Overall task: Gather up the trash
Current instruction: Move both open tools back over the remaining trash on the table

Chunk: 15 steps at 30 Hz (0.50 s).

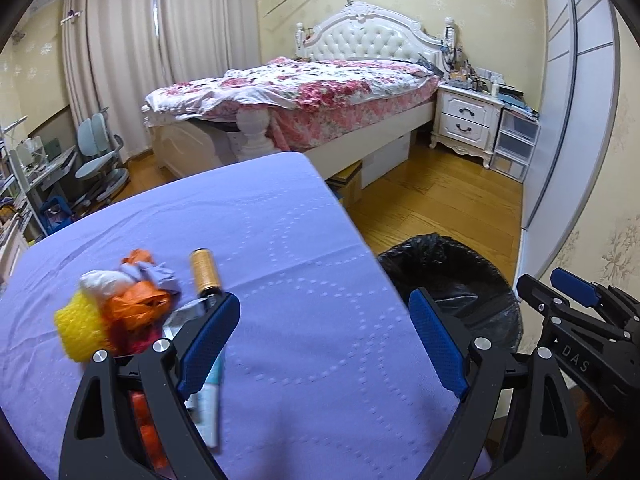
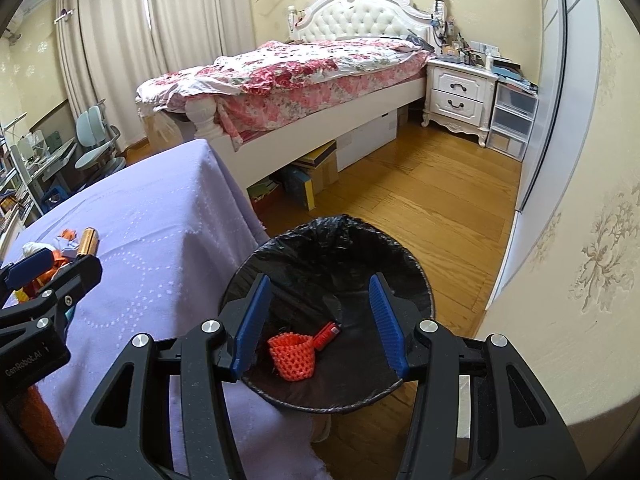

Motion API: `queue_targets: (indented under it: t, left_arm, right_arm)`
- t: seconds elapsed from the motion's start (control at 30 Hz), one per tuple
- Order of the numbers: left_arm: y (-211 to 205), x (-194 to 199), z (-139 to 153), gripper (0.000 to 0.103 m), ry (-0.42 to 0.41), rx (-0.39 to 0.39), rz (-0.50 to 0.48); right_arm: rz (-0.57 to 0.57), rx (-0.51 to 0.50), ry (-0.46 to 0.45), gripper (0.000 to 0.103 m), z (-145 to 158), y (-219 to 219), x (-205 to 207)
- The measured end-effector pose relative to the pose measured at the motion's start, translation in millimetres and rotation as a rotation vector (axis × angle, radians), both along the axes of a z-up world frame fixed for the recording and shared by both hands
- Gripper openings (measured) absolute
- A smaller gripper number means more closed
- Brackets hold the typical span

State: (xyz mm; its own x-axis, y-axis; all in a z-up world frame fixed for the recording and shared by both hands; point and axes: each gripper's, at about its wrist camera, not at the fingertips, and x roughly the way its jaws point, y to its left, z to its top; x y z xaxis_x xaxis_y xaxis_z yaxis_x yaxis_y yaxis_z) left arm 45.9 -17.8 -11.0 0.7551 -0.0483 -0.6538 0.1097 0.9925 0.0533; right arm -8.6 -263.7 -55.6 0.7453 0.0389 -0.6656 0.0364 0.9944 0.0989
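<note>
Lavender dotted tablecloth (image 1: pixel 280 240), black bin liner (image 2: pixel 328 256)

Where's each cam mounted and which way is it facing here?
Left wrist: on the left gripper, angled down over the purple table and trash pile; own open fingers show, right gripper at the right edge.
Right wrist: on the right gripper, angled down into the black-lined bin holding an orange net; own open fingers show, left gripper at the left edge.
Shared: table, bin, bed, nightstand.
</note>
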Motion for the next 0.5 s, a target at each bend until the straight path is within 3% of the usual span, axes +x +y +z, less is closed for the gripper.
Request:
queue_targets:
  t: [0.5]
  left_arm:
    - [108.9,-52.2,-2.9,0.086,0.006,-0.01,0.225]
  right_arm:
    - [0.191,-0.011,0.009,0.05,7.7,87.2,-20.4]
